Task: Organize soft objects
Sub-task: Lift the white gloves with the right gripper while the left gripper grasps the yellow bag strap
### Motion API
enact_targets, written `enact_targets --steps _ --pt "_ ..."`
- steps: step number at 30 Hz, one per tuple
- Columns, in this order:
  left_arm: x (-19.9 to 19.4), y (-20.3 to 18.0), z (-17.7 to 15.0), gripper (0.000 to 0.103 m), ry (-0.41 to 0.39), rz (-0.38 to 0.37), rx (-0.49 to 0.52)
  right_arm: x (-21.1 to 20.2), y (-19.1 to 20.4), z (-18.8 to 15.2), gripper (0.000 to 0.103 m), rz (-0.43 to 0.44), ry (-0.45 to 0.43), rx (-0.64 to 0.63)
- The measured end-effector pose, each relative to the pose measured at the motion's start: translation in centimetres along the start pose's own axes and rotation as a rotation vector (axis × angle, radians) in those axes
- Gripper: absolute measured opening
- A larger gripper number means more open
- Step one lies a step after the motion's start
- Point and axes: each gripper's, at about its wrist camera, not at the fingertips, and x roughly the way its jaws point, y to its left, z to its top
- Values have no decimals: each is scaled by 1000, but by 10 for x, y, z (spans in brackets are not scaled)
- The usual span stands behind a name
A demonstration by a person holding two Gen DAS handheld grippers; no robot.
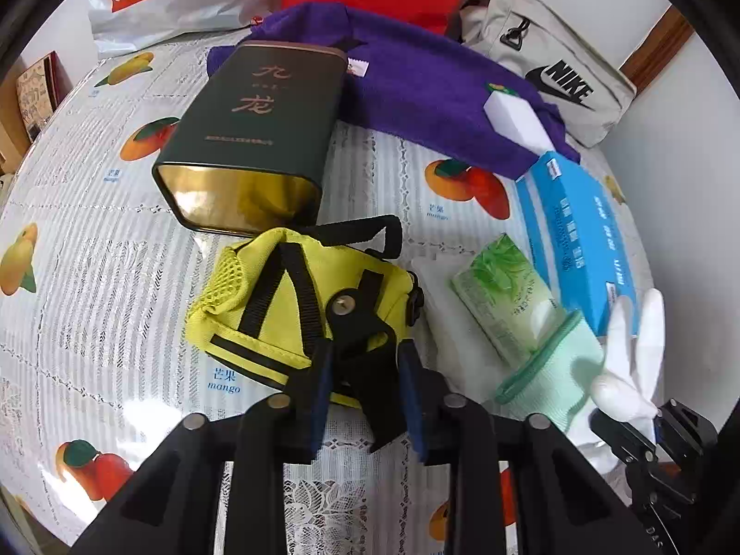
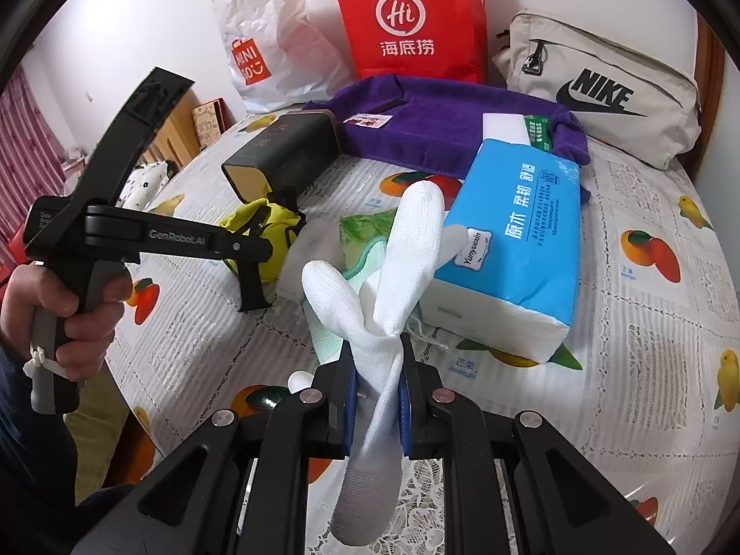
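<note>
2 bags [image 2: 407,18] (tissue pack [image 2: 513,249] nearer) behind glove [image 2: 393,277]

Tin: dark green tin [image 1: 249,138] lying on its side, centre frame.
Bags: red paper bag [image 2: 411,18] top centre; Miniso plastic bag [image 2: 268,41] upper left.
Cloth: mango-print tablecloth [image 1: 92,277] covering the counter.

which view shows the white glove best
The right wrist view: the white glove fills the centre of the picture, pinched between the right gripper pads, fingers up and cuff hanging below. The left wrist view catches only its fingers at the right edge, beside the blue tissue pack.
</note>
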Motion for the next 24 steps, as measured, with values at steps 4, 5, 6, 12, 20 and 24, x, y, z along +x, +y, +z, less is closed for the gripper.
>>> enact_targets --steps 4,5,6,12,20,24 --pt "-3 3 -3 25 -1 -11 11 1 1 0 15 3 2 -5" --pt "-4 2 -3 25 -2 -14 15 1 2 0 15 2 2 -7" --pt "-6 2 -4 25 -4 -22 14 1 2 0 15 -1 1 -8" --pt "-23 6 -4 25 -49 -60 20 -4 3 2 15 -3 -9 -9" --pt "-38 7 2 25 -92 -75 23 -16 6 10 15 -13 -42 -17" --pt "-45 6 8 25 -111 -85 30 -22 6 17 14 -16 -62 -15"
